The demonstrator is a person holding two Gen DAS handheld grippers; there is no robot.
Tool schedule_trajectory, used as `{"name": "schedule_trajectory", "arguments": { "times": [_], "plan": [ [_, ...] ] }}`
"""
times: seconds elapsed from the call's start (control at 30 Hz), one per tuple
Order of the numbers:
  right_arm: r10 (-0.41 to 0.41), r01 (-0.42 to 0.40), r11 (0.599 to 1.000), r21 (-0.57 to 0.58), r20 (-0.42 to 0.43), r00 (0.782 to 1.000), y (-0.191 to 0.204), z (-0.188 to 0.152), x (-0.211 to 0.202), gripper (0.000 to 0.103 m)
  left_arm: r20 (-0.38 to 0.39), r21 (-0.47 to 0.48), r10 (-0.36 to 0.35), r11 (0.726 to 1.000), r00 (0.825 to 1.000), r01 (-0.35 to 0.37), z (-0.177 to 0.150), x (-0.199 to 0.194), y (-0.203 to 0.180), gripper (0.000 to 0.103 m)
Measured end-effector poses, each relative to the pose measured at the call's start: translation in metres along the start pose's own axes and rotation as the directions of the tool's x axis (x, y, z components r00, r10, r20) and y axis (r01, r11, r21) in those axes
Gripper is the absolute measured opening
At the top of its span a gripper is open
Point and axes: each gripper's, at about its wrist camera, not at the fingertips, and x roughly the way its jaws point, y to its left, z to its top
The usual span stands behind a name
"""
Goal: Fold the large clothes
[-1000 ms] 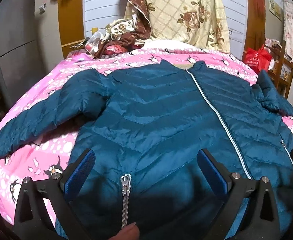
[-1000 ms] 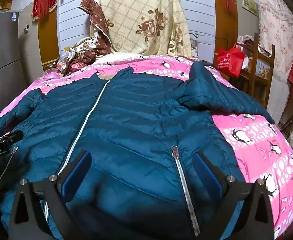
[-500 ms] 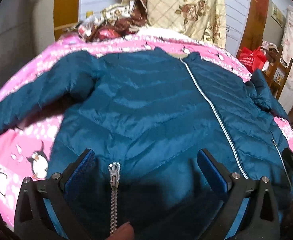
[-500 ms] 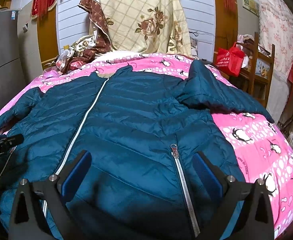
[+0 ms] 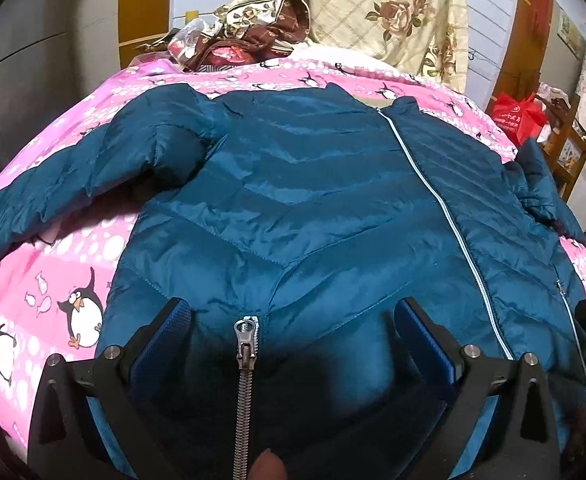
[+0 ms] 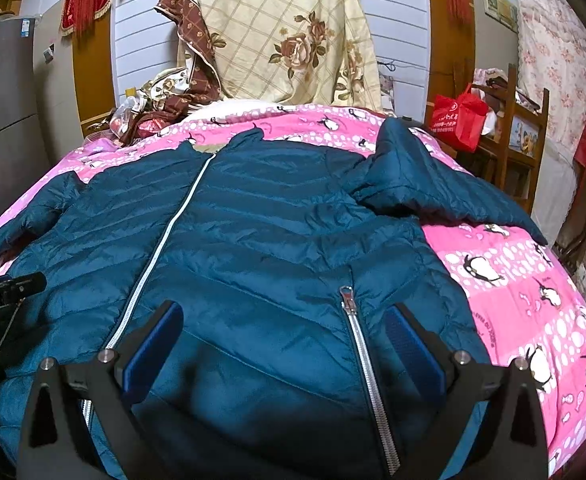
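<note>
A large teal quilted puffer jacket (image 5: pixel 313 208) lies front-up and zipped on a pink penguin-print bed cover (image 5: pixel 73 264), sleeves spread to both sides. It also shows in the right wrist view (image 6: pixel 261 248). My left gripper (image 5: pixel 291 324) is open and empty, hovering over the jacket's lower left, its fingers on either side of a pocket zipper (image 5: pixel 246 344). My right gripper (image 6: pixel 283 330) is open and empty over the lower right, with the other pocket zipper (image 6: pixel 351 312) between its fingers. The jacket's right sleeve (image 6: pixel 433 188) lies folded across the cover.
A floral quilt (image 6: pixel 281 36) hangs at the bed head, with crumpled cloth and bags (image 5: pixel 229 46) beside it. A red bag (image 6: pixel 459 120) sits on a wooden shelf (image 6: pixel 529 128) to the right. A grey cabinet (image 6: pixel 1 120) stands on the left.
The left gripper's view swung and settled, with the pocket zipper now more centred between its fingers. The right gripper has barely moved. Both stay open.
</note>
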Motion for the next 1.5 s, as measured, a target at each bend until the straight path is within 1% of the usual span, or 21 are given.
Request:
{"name": "schedule_trajectory", "arguments": {
  "times": [0.6,0.73,0.83,0.9,1.03,1.1,1.17,1.23,1.3,1.33,1.37,1.4,1.43,1.5],
  "plan": [
    [0.010,-0.010,1.000,0.013,-0.013,1.000,0.001,0.001,0.000,0.103,0.019,-0.012,0.009,1.000,1.000,-0.009,0.001,-0.003,0.005,0.064],
    [0.002,-0.002,1.000,0.005,-0.001,1.000,0.001,0.001,0.001,0.103,0.040,-0.001,0.033,0.999,0.999,-0.033,0.002,-0.006,0.004,0.064],
    [-0.010,0.010,1.000,0.007,0.021,1.000,-0.003,-0.001,-0.002,0.103,0.038,0.002,0.059,0.998,0.998,-0.059,0.004,-0.004,0.004,0.064],
    [-0.020,0.020,1.000,0.015,0.039,0.999,0.000,0.006,-0.003,0.103,0.032,-0.003,0.089,0.996,0.996,-0.089,0.005,-0.001,0.005,0.064],
    [0.059,-0.062,0.997,0.040,0.061,0.996,0.008,0.036,-0.002,0.103,0.014,-0.018,0.105,0.994,0.994,-0.104,0.005,0.005,0.008,0.064],
    [0.079,-0.082,0.996,0.033,0.069,0.994,0.015,0.054,0.002,0.103,0.008,-0.011,0.108,0.994,0.994,-0.108,0.004,0.007,0.008,0.064],
    [0.094,-0.094,0.996,0.001,0.081,0.992,0.022,0.067,0.009,0.103,-0.002,-0.012,0.111,0.994,0.994,-0.111,0.004,0.009,0.008,0.064],
    [0.092,-0.091,0.996,-0.010,0.093,0.991,0.027,0.070,0.014,0.103,-0.006,-0.013,0.116,0.993,0.993,-0.116,0.004,0.010,0.007,0.064],
    [0.066,-0.064,0.998,-0.023,0.118,0.991,0.027,0.058,0.019,0.103,-0.010,-0.003,0.123,0.992,0.992,-0.123,0.003,0.013,0.004,0.064],
    [0.052,-0.048,0.998,-0.035,0.114,0.992,0.030,0.051,0.025,0.103,-0.013,0.007,0.130,0.992,0.991,-0.130,0.003,0.014,0.002,0.064],
    [0.039,-0.036,0.998,-0.047,0.061,0.997,0.031,0.043,0.033,0.103,-0.016,0.020,0.136,0.991,0.991,-0.136,0.003,0.016,-0.001,0.064],
    [0.037,-0.037,0.998,-0.057,-0.015,0.999,0.032,0.042,0.042,0.102,-0.019,0.030,0.141,0.990,0.990,-0.140,0.003,0.018,-0.002,0.064],
    [0.043,-0.044,0.997,-0.063,-0.023,0.999,0.033,0.042,0.044,0.102,-0.023,0.037,0.146,0.989,0.989,-0.145,0.003,0.020,-0.003,0.064],
    [0.063,-0.063,0.996,-0.055,-0.004,0.998,0.029,0.041,0.040,0.102,-0.038,0.045,0.156,0.987,0.987,-0.155,0.003,0.025,-0.005,0.064]
  ]
}}
